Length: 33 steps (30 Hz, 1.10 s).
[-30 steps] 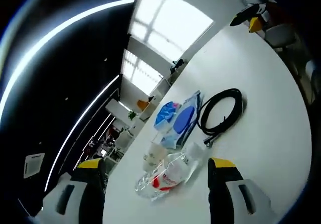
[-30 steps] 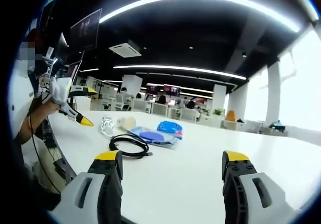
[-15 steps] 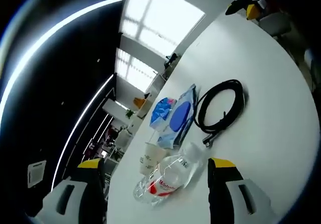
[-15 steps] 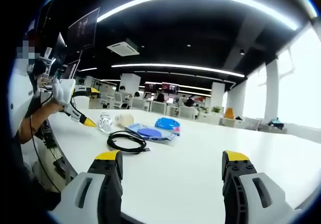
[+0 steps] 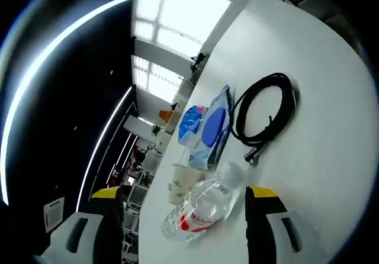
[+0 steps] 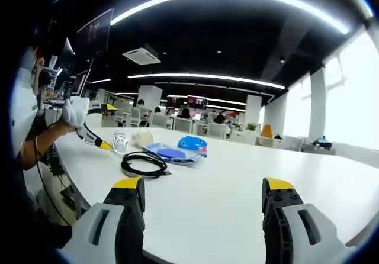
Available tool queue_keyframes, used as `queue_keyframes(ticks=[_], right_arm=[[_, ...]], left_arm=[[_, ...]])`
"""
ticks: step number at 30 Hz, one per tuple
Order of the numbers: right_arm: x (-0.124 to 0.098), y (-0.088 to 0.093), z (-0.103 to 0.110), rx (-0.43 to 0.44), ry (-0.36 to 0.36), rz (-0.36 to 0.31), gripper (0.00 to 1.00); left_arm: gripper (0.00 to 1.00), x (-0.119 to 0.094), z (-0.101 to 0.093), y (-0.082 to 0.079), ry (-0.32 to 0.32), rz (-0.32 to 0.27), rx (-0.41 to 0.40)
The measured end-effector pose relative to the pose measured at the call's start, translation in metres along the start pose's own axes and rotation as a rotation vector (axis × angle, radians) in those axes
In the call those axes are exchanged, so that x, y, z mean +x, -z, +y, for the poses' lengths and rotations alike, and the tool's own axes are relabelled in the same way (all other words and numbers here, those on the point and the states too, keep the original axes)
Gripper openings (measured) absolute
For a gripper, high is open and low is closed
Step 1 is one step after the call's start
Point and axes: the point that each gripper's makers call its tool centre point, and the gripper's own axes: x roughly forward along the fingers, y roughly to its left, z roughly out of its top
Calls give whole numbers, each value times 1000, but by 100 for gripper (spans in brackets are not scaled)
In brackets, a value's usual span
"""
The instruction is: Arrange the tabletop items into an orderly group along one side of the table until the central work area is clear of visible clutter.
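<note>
Office ceiling lights and big windows are seen behind a long white worktop [image 6: 237,187], which is mostly bare. Compared with a second ago, the left tongs [image 5: 180,216] have been brought closer to the bottle [image 5: 204,208]: it sits larger and lower between the jaws now, though nothing is gripped yet, so a grab of the bottle looks like the step being lined up. Both jaws are spread wide with only air between them. The right tongs [image 6: 201,208] are likewise released and held over bare worktop, well apart from the items. Everything is already bunched near one end: bottle, paper cup [image 5: 176,184] just beside it, blue packets [image 5: 207,131] next, then the coiled cable [image 5: 263,113] a bit further out. In the right gripper view the left tongs [image 6: 98,142] are seen close to the bottle [image 6: 120,141], near the worktop edge by the person. Plenty of open room is left toward the windows; the near edge beside the bottle is the tight spot, so a shove there could probably tip it off.
</note>
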Motion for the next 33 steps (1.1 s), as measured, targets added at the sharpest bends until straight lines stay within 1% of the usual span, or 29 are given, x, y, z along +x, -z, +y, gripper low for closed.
queue_keyframes(ticks=[6, 11, 17, 18, 19, 23, 28, 30, 33], right_arm=[[1, 2, 2, 25, -21, -2, 78], [2, 3, 2, 20, -20, 5, 78], [1, 6, -1, 31, -16, 7, 78], [0, 7, -2, 34, -14, 9, 78], [-1, 8, -3, 35, -15, 9, 78], [-3, 7, -6, 37, -8, 7, 78], [-5, 6, -11, 41, 8, 2, 78], [-5, 4, -14, 43, 21, -15, 77], [-5, 2, -14, 55, 19, -28, 77]], left_arm=[[82, 4, -4, 2, 4, -2, 20], [81, 10, -7, 1, 11, -8, 21], [80, 18, -15, 2, 23, 9, 27], [79, 19, -17, 2, 27, 11, 29], [78, 19, -18, 2, 30, 14, 34], [77, 21, -19, -2, 33, 5, 48], [76, 24, -19, -3, 32, 8, 67], [75, 26, -19, -3, 32, 9, 77], [71, 27, -22, -3, 41, 9, 103]])
